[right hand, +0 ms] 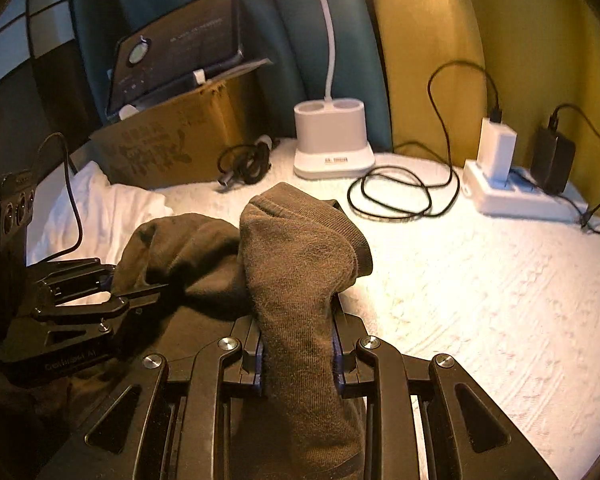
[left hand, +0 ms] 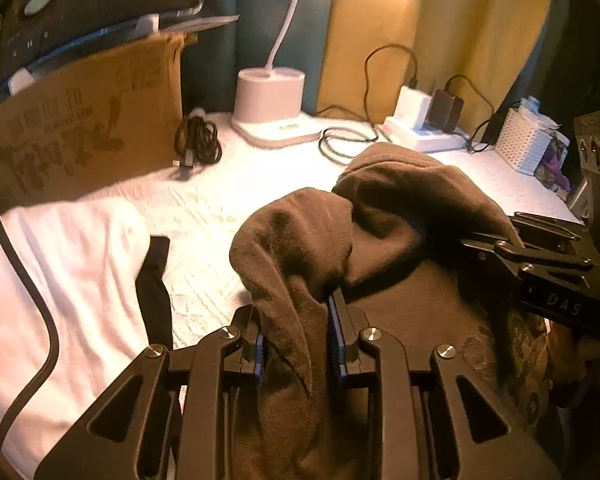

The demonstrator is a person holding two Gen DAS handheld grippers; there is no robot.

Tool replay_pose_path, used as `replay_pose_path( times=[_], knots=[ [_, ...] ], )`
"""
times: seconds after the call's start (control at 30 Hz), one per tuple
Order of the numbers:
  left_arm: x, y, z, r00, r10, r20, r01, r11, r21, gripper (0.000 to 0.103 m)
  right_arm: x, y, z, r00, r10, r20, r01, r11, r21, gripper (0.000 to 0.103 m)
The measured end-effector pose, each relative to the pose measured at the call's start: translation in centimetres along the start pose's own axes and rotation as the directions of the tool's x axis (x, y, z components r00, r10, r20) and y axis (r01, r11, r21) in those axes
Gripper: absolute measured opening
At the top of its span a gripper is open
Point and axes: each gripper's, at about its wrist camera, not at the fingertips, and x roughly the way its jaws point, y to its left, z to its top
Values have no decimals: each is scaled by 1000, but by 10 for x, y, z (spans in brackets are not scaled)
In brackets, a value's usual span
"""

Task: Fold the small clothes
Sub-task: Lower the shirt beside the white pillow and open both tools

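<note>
Closest in, the left gripper (left hand: 296, 344) is clamped narrow on a bunched fold of the dark brown knitted garment (left hand: 400, 216). Same story on the other side: the right gripper (right hand: 298, 356) is pinched onto a ribbed brown sock-like end of that same cloth (right hand: 300, 264), which flops over the front of the jaws. The rest of the garment sags between the two grippers and looks to be resting on the white textured desk cover (right hand: 480, 300).

Main worry, I reckon: both grips are on thick wads rather than a clean edge, so layers could slide out unevenly as it's laid down, and the fold ends up lumpy or skewed. The two grippers are also close together, so a small inward drift could knock them into each other.

Just left of the cloth lie a white crumpled cloth (left hand: 68, 280) and a flat black strip of fabric (left hand: 154, 292); a sweep that way could drag them along.

Further back, the looped black cable (right hand: 396, 196) lies near the garment's far end and could snag it. Past that, the white lamp base (right hand: 332, 140) and the white charger block (right hand: 500, 176) could get tugged by that cable. The brown cardboard box (left hand: 84, 128) looks safely clear.
</note>
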Motion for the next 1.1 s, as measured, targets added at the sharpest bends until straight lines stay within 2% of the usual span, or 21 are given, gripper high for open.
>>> replay_pose_path(
  times=[0.1, 0.27, 0.5, 0.57, 0.63, 0.8, 0.93, 1.0, 1.1],
  knots=[
    [9, 3, 0, 1000, -4, -25, 4, 1000, -17, 26, 11, -4, -2, 999, -4, -38, 5, 1000, 13, 25],
    [6, 12, -2, 1000, -5, -20, 4, 998, -59, 27, 22, -10, -4, 997, 0, -76, 4, 999, 51, 26],
    [0, 16, -4, 998, 67, -17, -68, 995, -67, 27, 29, -16, -4, 995, -13, -100, 22, 996, 84, 42],
    [-1, 16, -5, 995, 101, -13, -101, 993, -54, 27, 26, -19, -4, 995, -23, -94, 32, 995, 95, 50],
    [-2, 10, -6, 986, 167, -1, -167, 986, -8, 28, 22, -23, -3, 995, -45, -86, 54, 993, 105, 53],
    [-5, 8, -6, 973, 231, 16, -231, 973, 24, 28, 14, -27, -6, 994, -76, -81, 85, 991, 106, 55],
    [-11, 19, -8, 943, 332, 34, -332, 943, 3, 28, 9, -26, -11, 991, -110, -80, 117, 989, 95, 56],
    [-15, 31, -8, 948, 318, 30, -317, 948, -33, 28, 4, -27, -13, 989, -123, -78, 130, 987, 98, 56],
    [-22, 32, -10, 947, 318, 41, -317, 948, -18, 28, -2, -26, -15, 987, -144, -74, 150, 984, 96, 56]
  ],
)
